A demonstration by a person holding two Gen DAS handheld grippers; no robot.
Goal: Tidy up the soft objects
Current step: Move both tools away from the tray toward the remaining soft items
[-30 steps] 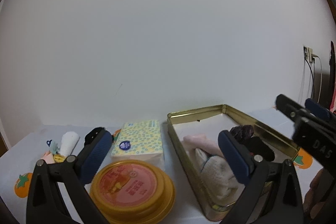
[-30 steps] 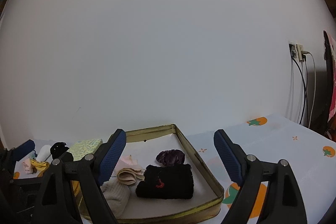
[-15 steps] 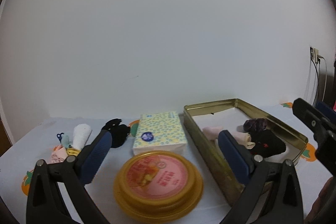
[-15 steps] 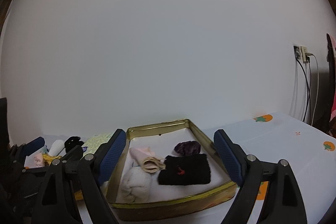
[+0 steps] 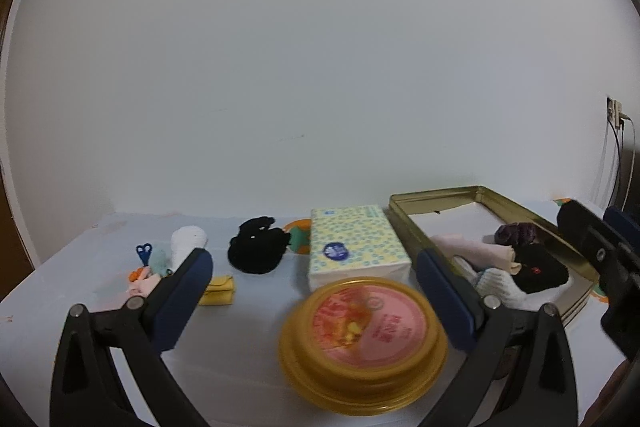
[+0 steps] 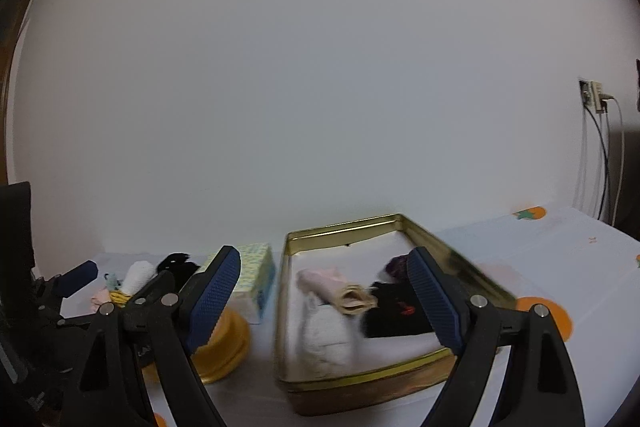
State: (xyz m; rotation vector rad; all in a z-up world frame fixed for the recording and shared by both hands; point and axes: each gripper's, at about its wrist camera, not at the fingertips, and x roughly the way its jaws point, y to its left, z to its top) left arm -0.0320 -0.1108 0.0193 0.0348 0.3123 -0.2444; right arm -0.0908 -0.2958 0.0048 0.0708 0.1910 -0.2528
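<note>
A gold tin (image 5: 440, 195) (image 6: 344, 227) stands on the table and holds a pink roll (image 6: 324, 277), a white sock (image 6: 326, 337), a black cloth (image 6: 394, 313) and a purple scrunchie (image 5: 516, 233). On the table left of it lie a black soft piece (image 5: 256, 251), a white roll (image 5: 186, 241), a yellow folded piece (image 5: 218, 291) and a small pink and teal heap (image 5: 146, 273). My left gripper (image 5: 316, 285) is open and empty above the table's front. My right gripper (image 6: 324, 281) is open and empty in front of the tin.
A tissue pack (image 5: 352, 247) lies between the black piece and the tin. A round yellow container with a pink lid (image 5: 362, 331) stands in front of it. Blue scissors (image 5: 143, 253) lie at the left. A wall socket with cables (image 6: 592, 99) is at the right.
Both grippers have pulled back and shifted left. More of the table's left side shows in the left wrist view, and the tin sits further right. Both stay open.
</note>
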